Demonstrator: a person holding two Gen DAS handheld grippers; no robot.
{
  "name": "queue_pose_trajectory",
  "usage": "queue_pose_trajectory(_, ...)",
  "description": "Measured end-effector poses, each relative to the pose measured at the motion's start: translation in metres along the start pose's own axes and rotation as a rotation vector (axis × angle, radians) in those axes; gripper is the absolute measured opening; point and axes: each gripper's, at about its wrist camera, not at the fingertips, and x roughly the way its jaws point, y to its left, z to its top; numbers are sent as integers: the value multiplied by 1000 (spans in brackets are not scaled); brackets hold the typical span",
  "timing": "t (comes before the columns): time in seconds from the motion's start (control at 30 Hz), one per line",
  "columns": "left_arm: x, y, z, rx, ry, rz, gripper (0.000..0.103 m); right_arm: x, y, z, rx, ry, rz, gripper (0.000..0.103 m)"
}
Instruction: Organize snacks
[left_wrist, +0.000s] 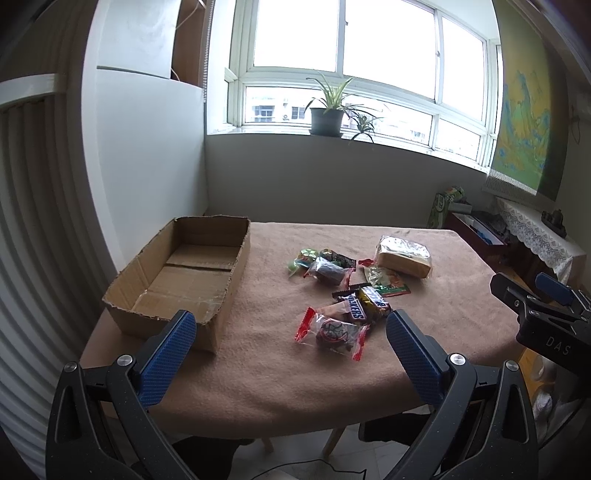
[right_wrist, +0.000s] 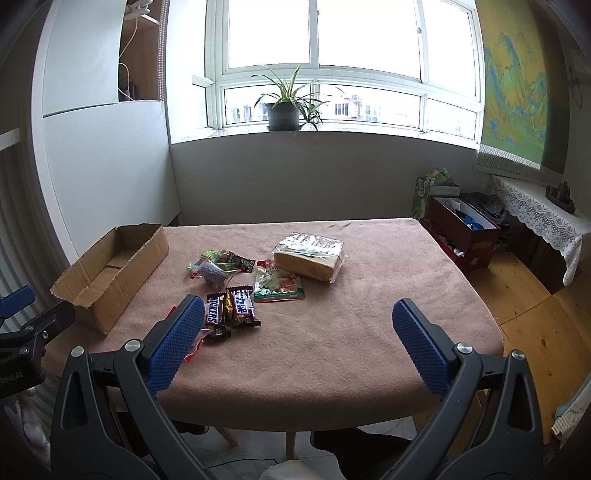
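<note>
An empty cardboard box (left_wrist: 184, 273) stands on the left of the table; it also shows in the right wrist view (right_wrist: 110, 269). Snacks lie mid-table: a wrapped bread loaf (left_wrist: 404, 256) (right_wrist: 310, 256), Snickers bars (left_wrist: 364, 304) (right_wrist: 231, 308), a clear red-edged cake packet (left_wrist: 334, 332), a green pouch (right_wrist: 279, 284) and small candies (left_wrist: 321, 264) (right_wrist: 218, 267). My left gripper (left_wrist: 291, 332) is open and empty above the near table edge, in front of the red-edged packet. My right gripper (right_wrist: 299, 321) is open and empty, right of the Snickers bars.
The table is covered by a brown cloth (left_wrist: 295, 387) (right_wrist: 351, 332). A potted plant (right_wrist: 282, 110) sits on the windowsill. Boxes and a lace-covered shelf (right_wrist: 539, 221) stand at the right on the wooden floor. A white cabinet (left_wrist: 147, 147) is beyond the box.
</note>
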Motion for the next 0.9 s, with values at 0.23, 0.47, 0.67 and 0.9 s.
queue_pose_trajectory(0.23, -1, -2, 0, 0, 1, -5, 102, 1, 0, -1, 2, 2, 1, 103)
queue_pose_trajectory(0.47, -1, -2, 0, -2, 4, -8, 102, 1, 1, -2, 1, 6, 2, 103)
queue_pose_trajectory(0.67, 0, 0, 0, -5, 5, -8, 102, 2, 1, -3, 0, 9, 5, 103)
queue_pose_trajectory(0.9, 1, 0, -1, -5, 8, -12, 102, 3, 2, -5, 1, 10, 5, 103)
